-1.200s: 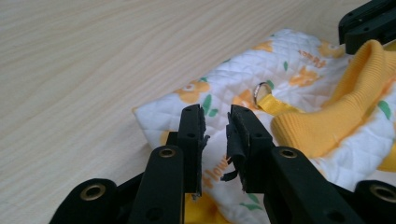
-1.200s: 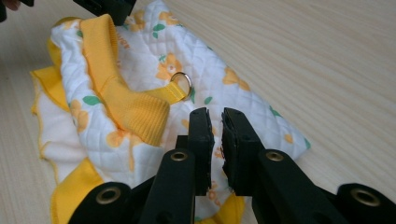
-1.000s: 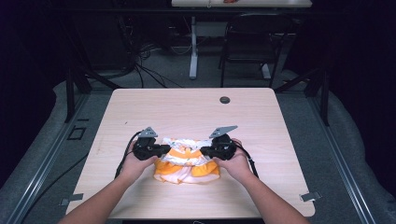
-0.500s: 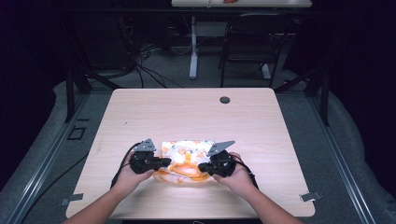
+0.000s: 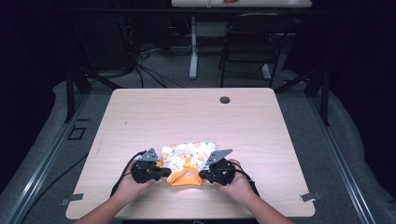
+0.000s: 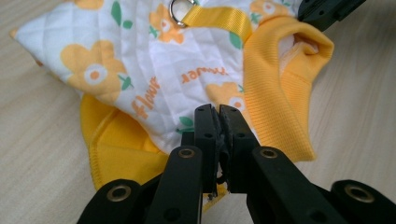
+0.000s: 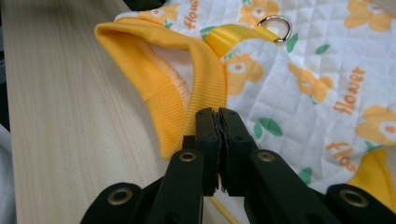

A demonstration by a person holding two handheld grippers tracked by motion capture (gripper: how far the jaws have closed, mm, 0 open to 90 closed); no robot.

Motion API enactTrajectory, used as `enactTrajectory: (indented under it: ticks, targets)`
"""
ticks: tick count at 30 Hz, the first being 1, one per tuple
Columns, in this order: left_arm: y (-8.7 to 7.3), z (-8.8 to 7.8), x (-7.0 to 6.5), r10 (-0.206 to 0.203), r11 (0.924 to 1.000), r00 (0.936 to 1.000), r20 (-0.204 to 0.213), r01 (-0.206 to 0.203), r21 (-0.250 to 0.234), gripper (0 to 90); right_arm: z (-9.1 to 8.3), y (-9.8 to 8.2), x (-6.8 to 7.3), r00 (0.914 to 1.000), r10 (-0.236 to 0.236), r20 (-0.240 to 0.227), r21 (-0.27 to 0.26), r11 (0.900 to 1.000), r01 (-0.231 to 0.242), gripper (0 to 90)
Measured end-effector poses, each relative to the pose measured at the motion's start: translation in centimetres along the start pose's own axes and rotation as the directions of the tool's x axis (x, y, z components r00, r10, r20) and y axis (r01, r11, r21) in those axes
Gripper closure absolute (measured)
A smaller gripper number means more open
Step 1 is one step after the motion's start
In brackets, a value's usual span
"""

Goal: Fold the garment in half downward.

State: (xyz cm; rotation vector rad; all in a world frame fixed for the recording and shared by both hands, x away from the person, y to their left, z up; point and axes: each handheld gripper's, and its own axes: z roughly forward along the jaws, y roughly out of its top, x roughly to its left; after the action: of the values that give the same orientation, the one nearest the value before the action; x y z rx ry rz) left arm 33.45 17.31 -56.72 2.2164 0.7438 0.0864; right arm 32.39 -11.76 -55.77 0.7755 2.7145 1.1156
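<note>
Left gripper (image 6: 218,112): fingers pressed together on the near hem of the garment, at the point where white quilting meets yellow lining; having just let up a little, the grip now has cloth pinched between the pads.

Right gripper (image 7: 217,114): fingers clamped together on the yellow ribbed band, with a fold of knit caught between the pads.

Both grippers, high view: left gripper (image 5: 148,170) and right gripper (image 5: 215,171) face each other across the garment, each taking one near corner. Judged purpose: an even two-point hold, so the piece can be laid flat or folded without skewing.

Item held: small pet vest (image 5: 187,161), white quilted cloth printed with orange flowers, green leaves and the word "flower". Yellow ribbed band (image 7: 175,81) edges an opening that stands slightly raised. Yellow lining (image 6: 119,147) shows along the lower edge.

Fittings: yellow webbing strap (image 7: 236,35) sewn down the middle, ending in a metal D-ring (image 7: 276,27); ring side faces up, so the back of the vest is uppermost.

Position: lying on the table (image 5: 187,116), close to the near edge and about midway between the left and right edges.

Also on the table: a dark round cable port (image 5: 225,100) near the far edge, well apart from the vest.
</note>
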Motion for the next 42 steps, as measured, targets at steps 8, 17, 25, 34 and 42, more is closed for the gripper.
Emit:
enactTrajectory:
  ticks: [8, 17, 25, 34, 42]
  targets:
    - [-0.3, 0.4, 0.3, -0.019, 0.9993, 0.9998, -0.005, 0.019, -0.033, 86.5, 0.5, -0.7, -0.4, 0.9994, 0.034, -0.005, 0.006, 0.999, -0.034, 88.2]
    - [-0.1, 0.5, 0.4, -0.023, 0.9992, 0.9997, -0.009, 0.022, -0.034, 86.9, 0.6, -0.7, -0.7, 0.9987, 0.051, -0.006, -0.002, 0.999, -0.051, 88.3]
    - [0.0, 0.7, 0.8, -0.037, 0.9985, 0.9993, -0.011, 0.036, -0.041, 87.1, 0.6, -0.6, -1.0, 0.9982, 0.06, -0.006, 0.001, 0.998, -0.06, 88.3]
    - [0.1, 0.8, 0.8, -0.046, 0.998, 0.9988, -0.018, 0.045, -0.045, 87.1, 0.6, -0.5, -1.1, 0.998, 0.063, -0.002, 0.001, 0.998, -0.063, 88.3]
    - [0.7, 1.1, 1.1, -0.038, 0.9987, 0.9988, -0.03, 0.037, -0.036, 87.3, 0.6, -0.3, -1.2, 0.9983, 0.058, 0.008, 0.006, 0.998, -0.058, 88.2]
